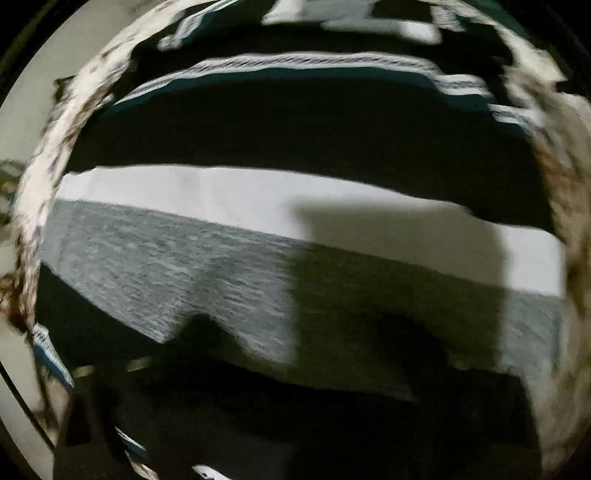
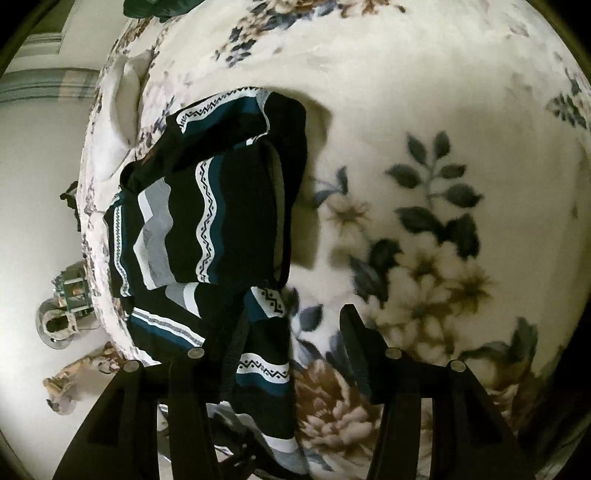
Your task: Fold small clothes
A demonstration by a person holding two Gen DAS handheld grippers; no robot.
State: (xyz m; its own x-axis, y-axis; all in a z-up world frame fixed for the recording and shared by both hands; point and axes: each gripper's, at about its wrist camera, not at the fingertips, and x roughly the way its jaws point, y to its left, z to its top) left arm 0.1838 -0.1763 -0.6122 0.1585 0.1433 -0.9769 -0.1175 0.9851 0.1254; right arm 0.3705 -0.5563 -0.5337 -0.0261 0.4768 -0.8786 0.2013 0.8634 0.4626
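A blurred, close view of the striped garment (image 1: 295,221), in black, white, grey and teal bands, fills the frame; floral bedding (image 1: 40,199) shows around its edges.

One striped garment (image 2: 207,229) lies on one floral blanket (image 2: 424,122), one tool (image 2: 295,325) with two black fingers (image 2: 354,332) shows, and one dark green item (image 2: 159,7) sits far off.

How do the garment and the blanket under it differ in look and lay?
The garment is mostly black with teal, grey and white patterned bands; the blanket is cream with blue and brown flowers. The garment lies rumpled and partly doubled over; the blanket is spread out beneath it. The garment covers a small patch near the edge; the blanket fills most of the right wrist view. Both are soft cloth.
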